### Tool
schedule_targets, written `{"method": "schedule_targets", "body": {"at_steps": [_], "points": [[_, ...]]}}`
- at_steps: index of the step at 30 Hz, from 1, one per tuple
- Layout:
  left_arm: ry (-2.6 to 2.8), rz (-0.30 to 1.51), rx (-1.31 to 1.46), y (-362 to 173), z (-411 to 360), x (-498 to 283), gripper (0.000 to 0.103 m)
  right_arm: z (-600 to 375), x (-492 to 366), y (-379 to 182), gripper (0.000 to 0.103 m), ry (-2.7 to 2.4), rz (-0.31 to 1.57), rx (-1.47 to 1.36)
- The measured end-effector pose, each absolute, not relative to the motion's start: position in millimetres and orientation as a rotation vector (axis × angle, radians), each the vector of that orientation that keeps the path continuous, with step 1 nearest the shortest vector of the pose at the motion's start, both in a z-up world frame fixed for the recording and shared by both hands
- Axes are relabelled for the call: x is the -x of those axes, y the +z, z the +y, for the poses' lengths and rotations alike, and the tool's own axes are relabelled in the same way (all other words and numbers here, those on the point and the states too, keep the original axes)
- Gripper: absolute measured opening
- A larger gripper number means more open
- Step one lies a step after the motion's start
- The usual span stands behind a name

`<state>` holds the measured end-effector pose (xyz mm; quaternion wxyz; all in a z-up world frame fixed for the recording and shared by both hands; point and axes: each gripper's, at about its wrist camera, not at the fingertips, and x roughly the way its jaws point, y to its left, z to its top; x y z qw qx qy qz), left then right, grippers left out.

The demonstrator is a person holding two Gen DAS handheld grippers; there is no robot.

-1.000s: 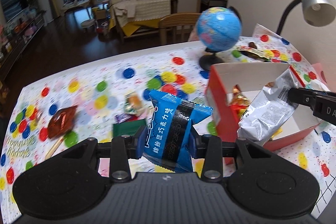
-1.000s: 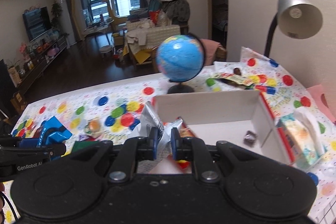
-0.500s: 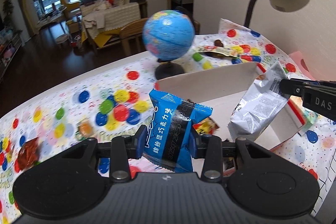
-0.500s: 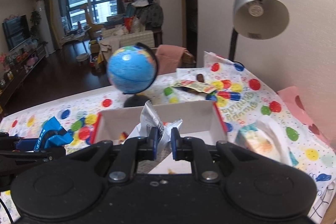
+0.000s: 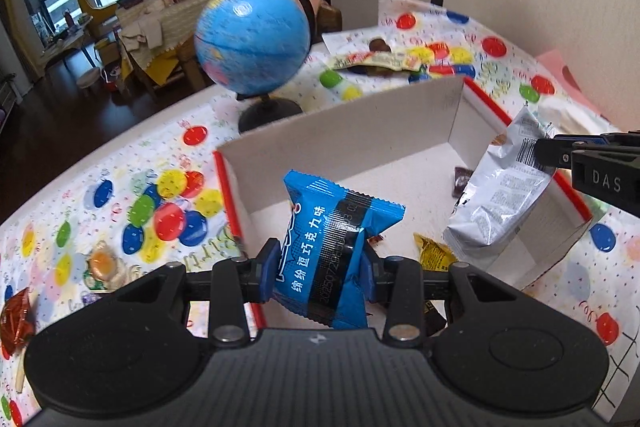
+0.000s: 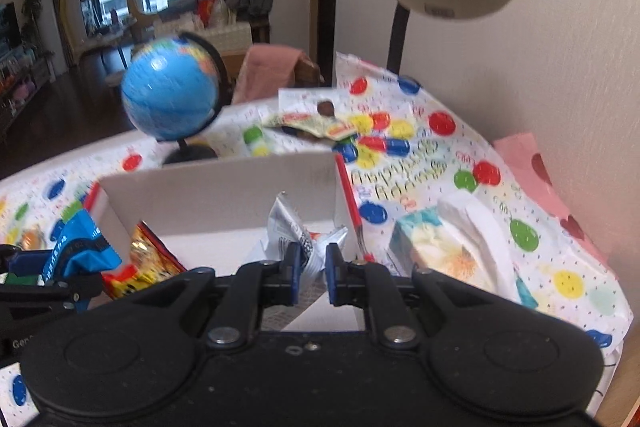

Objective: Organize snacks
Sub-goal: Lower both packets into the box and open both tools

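Blue snack packet [image 5: 336, 247]: clamped in my left gripper [image 5: 320, 273], above the box's near left corner | Silver snack bag [image 5: 500, 191]: pinched by its top in my right gripper [image 6: 311, 267], hanging over the box's right side | Box [image 5: 340, 131]: red outside, white inside, small sweets on its floor | Globe [image 5: 252, 45]: behind box | Tablecloth [image 5: 120, 187]: dotted

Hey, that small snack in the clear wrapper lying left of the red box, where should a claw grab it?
Grip the clear-wrapped snack across its rounded middle, coming from above. It lies flat on the tablecloth, apart from the box, and the crinkled wrapper edges look too thin for a firm hold.
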<state>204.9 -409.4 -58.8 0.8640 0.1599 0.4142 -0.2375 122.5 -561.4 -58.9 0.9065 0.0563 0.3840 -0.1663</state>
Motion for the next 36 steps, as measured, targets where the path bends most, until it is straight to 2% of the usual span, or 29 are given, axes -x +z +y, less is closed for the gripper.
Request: {"method": "schedule_targets", "body": {"at_steps": [18,21,25,29,32,36], "points": [[-0.529,0.958,-0.423,-108.6,-433.9,-219.7,0.040,-576.7,-145.7,-100.1,0.014,-0.355,0.889,-0.121],[-0.539,0.971,-0.437,-112.8,-435.8,-218.8,0.042,-576.6,-146.4,-101.9,0.019,-0.355,0.898,-0.128],[-0.546,0.984,-0.420,-113.8,-434.5,-217.7,0.056,-577.6,-145.1,-104.9,0.025,-0.360,0.908,-0.144],[-0.554,0.972,-0.413,-108.6,-433.8,-212.9,0.061,-578.6,-140.2,-103.3,0.029,-0.353,0.910,-0.169],[-0.558,0.956,-0.394,-101.0,-430.2,-209.1,0.067,-575.6,-133.8,-97.5,0.039,-0.344,0.900,-0.179],[-0.548,0.934,-0.374,-89.3,-424.0,-204.3,0.068,-571.5,-125.3,-86.4,0.052,-0.336,0.873,-0.180]]}}
